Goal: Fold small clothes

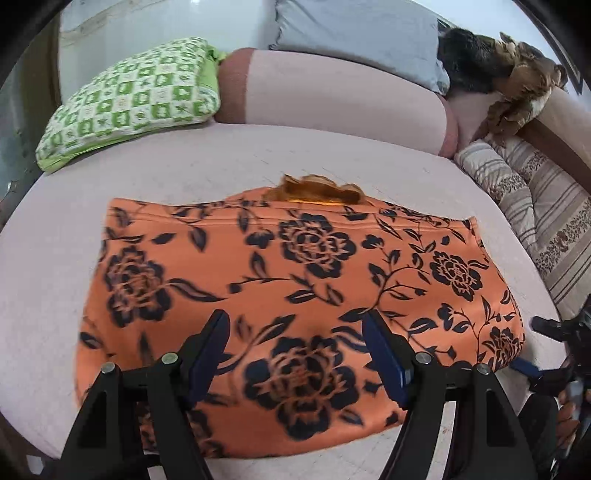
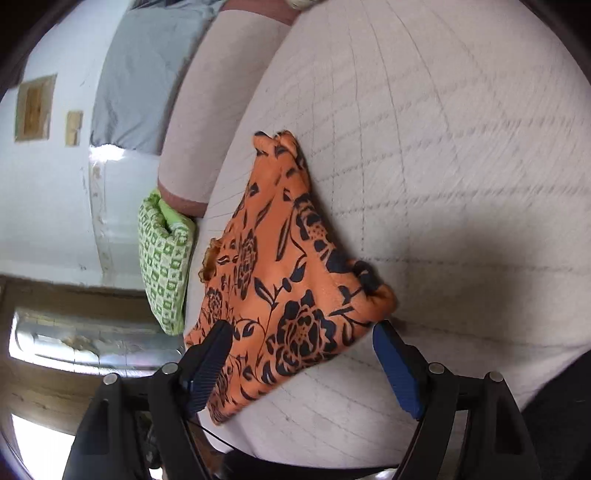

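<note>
While the orange cloth [image 1: 295, 288] with black flowers lies spread on the pale bed sheet [image 1: 44, 288], both grippers hang just above it. It is folded into a wide, flat shape, and a bit of frilly orange trim [image 1: 317, 190] sticks out along its far edge.

The left gripper [image 1: 295, 332] has its two fingers held wide apart. Nothing is between them but the flowery cloth underneath. I can't tell for sure if the blue pads [image 1: 384, 354] touch the cloth or float a little over it.

The right gripper [image 2: 303, 347] is open wide too. It sits over the near corner of the cloth [image 2: 280, 280]. One finger is over the cloth and the other is over the bare sheet [image 2: 443, 147] just beside it. From this side the cloth looks like a pointy shape, with a puffy rolled corner by the blue pad.

In the left wrist view, part of the right gripper [image 1: 554, 343] peeks in at the right edge, next to the cloth's end.

At the head of the bed sits a green checked pillow [image 1: 133, 96]. Beside it lies a long pink bolster [image 1: 332, 96], and a grey pillow [image 1: 354, 33] leans behind that. A brown and black fluffy thing [image 1: 502, 70] sits off to the right, above a striped blanket [image 1: 532, 206] that runs down the side of the bed.
</note>
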The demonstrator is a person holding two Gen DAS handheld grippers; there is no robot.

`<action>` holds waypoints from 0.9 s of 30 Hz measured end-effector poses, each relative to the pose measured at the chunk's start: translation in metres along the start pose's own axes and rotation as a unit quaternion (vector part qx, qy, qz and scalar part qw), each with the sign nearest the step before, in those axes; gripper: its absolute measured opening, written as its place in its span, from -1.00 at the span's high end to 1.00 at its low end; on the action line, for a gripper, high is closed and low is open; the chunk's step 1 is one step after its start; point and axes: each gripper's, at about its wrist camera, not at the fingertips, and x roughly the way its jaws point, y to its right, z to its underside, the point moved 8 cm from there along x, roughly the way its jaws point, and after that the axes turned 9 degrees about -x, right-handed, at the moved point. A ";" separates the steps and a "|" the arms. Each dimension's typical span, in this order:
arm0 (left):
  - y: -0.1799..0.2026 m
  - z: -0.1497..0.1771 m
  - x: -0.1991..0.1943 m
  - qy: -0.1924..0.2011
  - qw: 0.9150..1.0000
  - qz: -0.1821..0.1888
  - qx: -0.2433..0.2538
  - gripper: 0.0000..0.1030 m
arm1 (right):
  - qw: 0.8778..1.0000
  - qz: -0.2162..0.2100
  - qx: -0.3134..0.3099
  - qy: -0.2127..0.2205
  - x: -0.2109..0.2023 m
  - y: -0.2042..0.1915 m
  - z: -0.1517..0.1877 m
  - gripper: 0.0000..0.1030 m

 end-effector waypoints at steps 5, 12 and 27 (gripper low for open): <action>0.009 -0.001 0.002 -0.003 1.000 -0.001 -0.001 -0.45 | 0.991 -0.059 0.099 0.062 0.003 0.005 -0.009 -0.47; 0.002 -0.008 -0.012 0.027 1.000 -0.007 0.005 -0.45 | 0.995 0.019 -0.037 0.089 -0.013 -0.029 -0.009 0.82; -0.013 0.006 0.051 -0.020 0.998 -0.043 0.032 -0.47 | 0.981 0.038 -0.192 -0.006 0.024 -0.060 -0.105 -0.49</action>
